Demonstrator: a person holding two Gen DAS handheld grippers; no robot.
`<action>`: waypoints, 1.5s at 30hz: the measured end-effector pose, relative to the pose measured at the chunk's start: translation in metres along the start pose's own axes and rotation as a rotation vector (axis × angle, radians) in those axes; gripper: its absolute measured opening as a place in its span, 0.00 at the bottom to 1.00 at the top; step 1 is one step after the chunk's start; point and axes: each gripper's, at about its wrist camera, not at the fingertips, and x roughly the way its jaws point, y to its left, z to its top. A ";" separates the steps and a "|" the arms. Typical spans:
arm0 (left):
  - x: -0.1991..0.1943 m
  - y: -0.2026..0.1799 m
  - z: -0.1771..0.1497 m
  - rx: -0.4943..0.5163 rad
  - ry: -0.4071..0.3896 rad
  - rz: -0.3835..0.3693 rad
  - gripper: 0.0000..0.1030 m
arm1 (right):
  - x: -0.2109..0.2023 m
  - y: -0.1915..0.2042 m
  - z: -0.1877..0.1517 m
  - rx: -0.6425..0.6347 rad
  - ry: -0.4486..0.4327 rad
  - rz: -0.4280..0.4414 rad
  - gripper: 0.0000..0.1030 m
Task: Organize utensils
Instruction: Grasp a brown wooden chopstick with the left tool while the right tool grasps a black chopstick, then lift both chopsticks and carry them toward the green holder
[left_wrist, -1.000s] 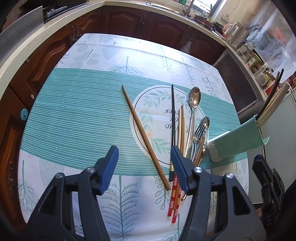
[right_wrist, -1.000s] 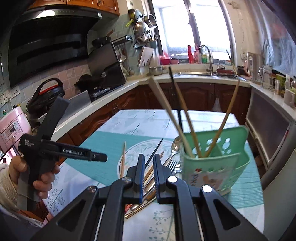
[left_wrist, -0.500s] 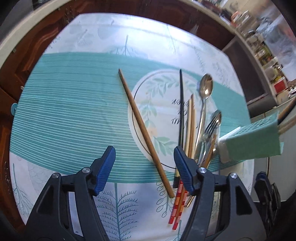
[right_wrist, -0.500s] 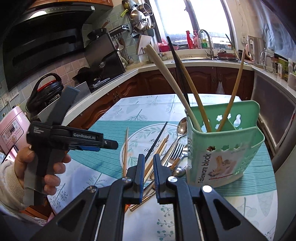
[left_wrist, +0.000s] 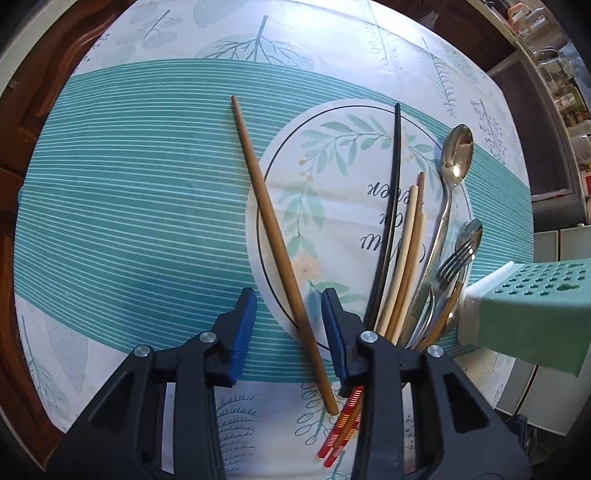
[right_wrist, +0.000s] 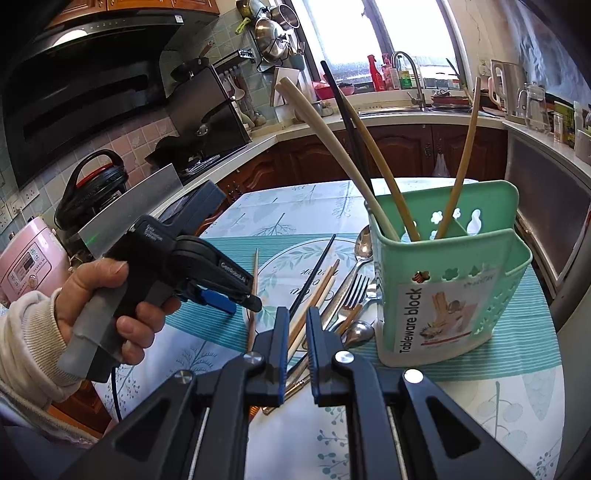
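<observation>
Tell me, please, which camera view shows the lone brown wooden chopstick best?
The left wrist view. There the brown wooden chopstick lies in full length on the tablecloth, between the pads of the closing left gripper. The right wrist view shows only a thin strip of it, partly hidden behind the left gripper.

This was a home kitchen. A black range hood (right_wrist: 92, 70) hung over a tiled wall, with a gas hob (right_wrist: 199, 164) on the pale countertop (right_wrist: 258, 142) beneath it. Dark wooden cabinets (right_wrist: 417, 151) ran under the counter toward a sink with a chrome tap (right_wrist: 406, 74) below a bright window (right_wrist: 369, 29). Steel pots (right_wrist: 271, 33) hung from a wall rack, and a pink rice cooker (right_wrist: 31, 258) stood at the left. A leaf-printed tablecloth (left_wrist: 129, 206) covered the table, strewn with chopsticks, spoons and a fork.
</observation>
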 end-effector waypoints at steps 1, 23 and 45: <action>0.001 -0.003 0.002 0.000 0.008 0.013 0.32 | 0.000 -0.001 0.000 0.002 0.001 0.002 0.09; -0.001 0.019 -0.030 0.041 -0.002 -0.028 0.04 | 0.058 0.027 0.015 -0.079 0.224 0.001 0.09; -0.031 0.087 -0.059 0.025 -0.056 -0.171 0.04 | 0.194 0.021 0.052 0.170 0.668 -0.235 0.09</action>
